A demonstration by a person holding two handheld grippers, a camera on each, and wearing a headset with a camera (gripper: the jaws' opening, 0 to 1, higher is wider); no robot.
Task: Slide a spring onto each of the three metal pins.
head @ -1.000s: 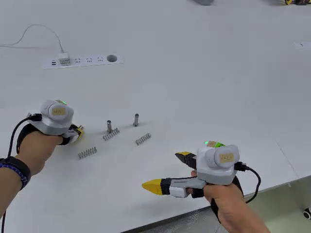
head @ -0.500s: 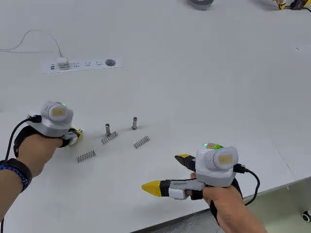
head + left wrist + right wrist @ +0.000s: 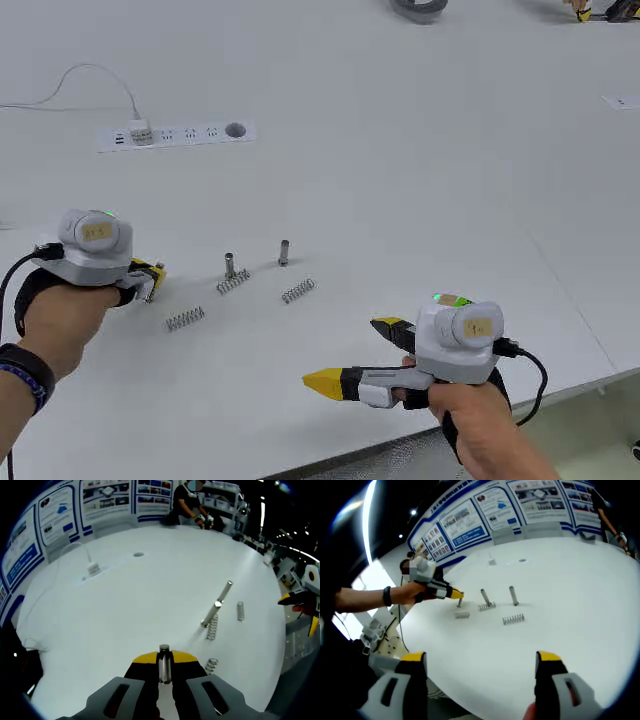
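Left claw [image 3: 164, 656]: clenched on the held pin [image 3: 164, 669], low over the table [image 3: 400, 200].
Right claw [image 3: 352, 353]: wide open, holding nothing.
Change: left claw has slid a little away from the near pin [image 3: 230, 265] and far pin [image 3: 284, 252]; right claw has hardly moved.
Springs: left spring [image 3: 185, 318], middle spring [image 3: 233, 283] and right spring [image 3: 298, 290] lie flat by the pins. No spring is on a pin yet.
Hands: left hand [image 3: 60, 310] low; right hand [image 3: 470, 410] near the table's front edge, claw pointing at the springs.
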